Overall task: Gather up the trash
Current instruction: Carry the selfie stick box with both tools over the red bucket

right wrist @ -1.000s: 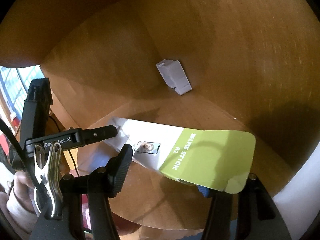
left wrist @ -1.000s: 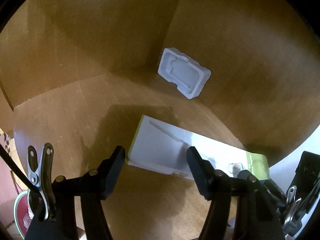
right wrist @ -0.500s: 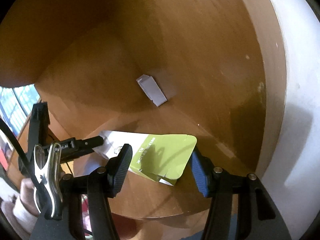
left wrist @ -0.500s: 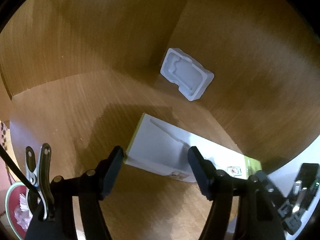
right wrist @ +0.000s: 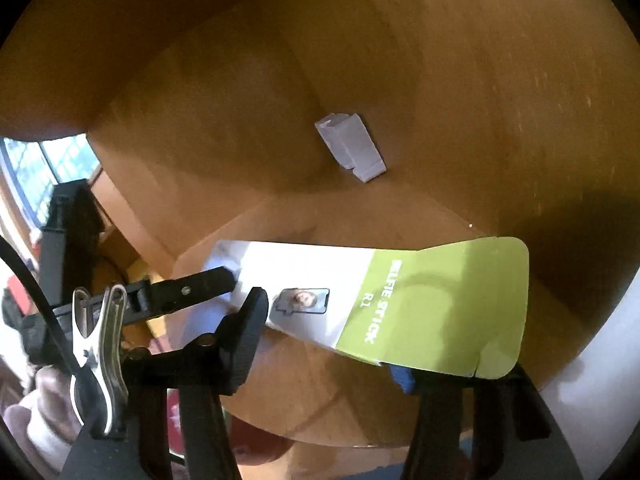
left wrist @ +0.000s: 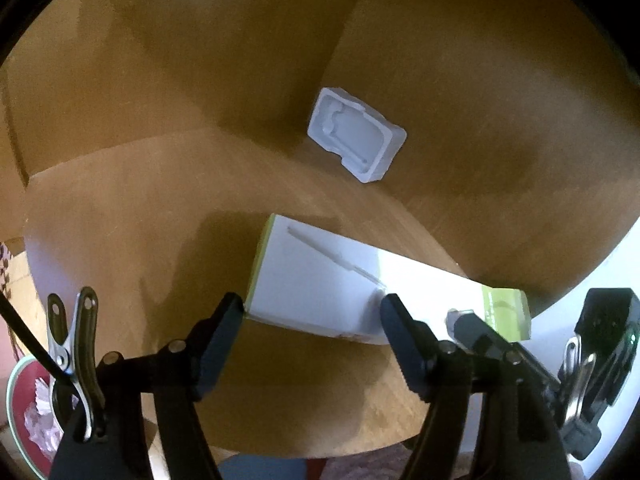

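Observation:
A long white box (left wrist: 320, 280) with a green end (right wrist: 440, 300) lies on the round wooden table (left wrist: 140, 220). Its white end sits between the fingertips of my left gripper (left wrist: 312, 312), whose jaws are opening and do not press on it. My right gripper (right wrist: 328, 340) is at the green end. Its jaws stand apart and are closing a little, and the open green flap covers the right fingertip. A white moulded plastic insert (left wrist: 356, 140) lies further back against the wooden panels, clear of both grippers. The left gripper's finger (right wrist: 192, 286) touches the box's white end.
Wooden panels (left wrist: 480, 80) close off the back of the table. Its curved front edge (left wrist: 300, 450) runs just below the grippers. A red bin with a pale rim (left wrist: 20, 412) holding crumpled paper stands low at the left. A white wall (left wrist: 600, 264) is at the right.
The right wrist view swung right and came back to the box's green end. My left jaws have spread a little wider. The box and the insert have stayed put.

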The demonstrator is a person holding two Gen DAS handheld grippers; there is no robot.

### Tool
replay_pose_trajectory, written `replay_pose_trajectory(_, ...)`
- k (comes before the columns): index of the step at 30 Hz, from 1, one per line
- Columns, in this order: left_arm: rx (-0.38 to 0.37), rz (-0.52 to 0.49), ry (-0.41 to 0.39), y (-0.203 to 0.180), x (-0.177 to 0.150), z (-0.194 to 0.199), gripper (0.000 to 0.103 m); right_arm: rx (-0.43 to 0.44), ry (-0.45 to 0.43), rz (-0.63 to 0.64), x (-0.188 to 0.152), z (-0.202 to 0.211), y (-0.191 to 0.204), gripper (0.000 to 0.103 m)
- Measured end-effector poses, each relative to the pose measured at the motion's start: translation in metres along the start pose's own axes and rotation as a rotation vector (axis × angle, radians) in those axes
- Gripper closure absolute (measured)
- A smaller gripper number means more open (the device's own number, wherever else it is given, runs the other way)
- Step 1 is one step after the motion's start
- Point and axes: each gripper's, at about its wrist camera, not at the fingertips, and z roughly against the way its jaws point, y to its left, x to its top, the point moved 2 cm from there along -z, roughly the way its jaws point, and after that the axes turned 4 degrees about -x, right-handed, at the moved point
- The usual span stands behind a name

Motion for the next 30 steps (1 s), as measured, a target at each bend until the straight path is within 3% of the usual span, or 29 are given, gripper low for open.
replay_pose_trajectory(4,0.017,0.014,-0.011,0.007,-0.006,0.010,0.029,0.051,0.008,-0.050,0.000,-0.002,-0.001,0.047)
replay_pose_trajectory(15,0.098,0.093,-0.094,0.049,-0.023,0.060,0.029,0.108,0.009,0.060,-0.009,-0.015,0.048,0.048)
replay_pose_trajectory(25,0.170,0.208,-0.149,0.118,-0.058,0.116,0.030,0.242,0.072,0.162,-0.029,-0.038,0.117,0.048)
replay_pose_trajectory(30,0.221,0.282,-0.158,0.156,-0.082,0.129,0.031,0.239,0.096,0.295,-0.047,-0.052,0.163,0.048)
